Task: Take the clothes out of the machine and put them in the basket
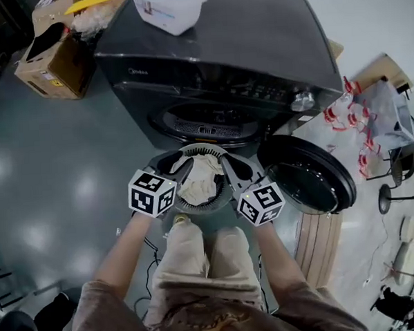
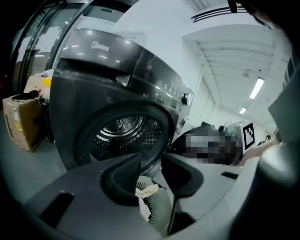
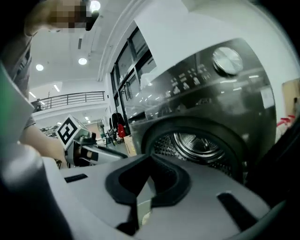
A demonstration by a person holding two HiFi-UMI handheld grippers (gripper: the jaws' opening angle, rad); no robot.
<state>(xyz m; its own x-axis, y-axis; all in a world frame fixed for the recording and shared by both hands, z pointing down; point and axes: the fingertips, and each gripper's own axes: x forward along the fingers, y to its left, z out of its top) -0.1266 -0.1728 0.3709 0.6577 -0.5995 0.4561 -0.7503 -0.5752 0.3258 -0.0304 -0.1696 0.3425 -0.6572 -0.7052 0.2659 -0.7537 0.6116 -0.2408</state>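
Two claws hold one round basket (image 1: 203,149) by its rim, in front of the person's knees (image 1: 204,251).

At far left of the head view a cardboard box (image 1: 53,62) stands on the floor beside the washing machine (image 1: 255,34); its contents are too dark to read. The left claw (image 1: 179,168) is clamped on the basket's left rim. In the left gripper view that claw (image 2: 154,180) has the ribbed grey basket wall (image 2: 159,208) pinched between its jaws, with a fold of the cream clothes (image 2: 146,190) showing just above. The claw's own body hides the rest of the basket.

The clothes (image 1: 202,179) lie heaped inside the basket, filling its middle, so its bottom cannot be seen. Behind it the drum (image 1: 204,120) is open, but from above only a thin sliver of its mouth shows. The gripper views show perforated metal (image 2: 122,131) deeper in, with the lower part cut off by the claws.

The right claw (image 1: 231,172) is closed on the right rim. In its own view (image 3: 144,187) the jaws stand nearly together on a thin grey edge of the basket (image 3: 143,206), and little else of the basket is visible. The round door (image 1: 308,173) hangs open at right.
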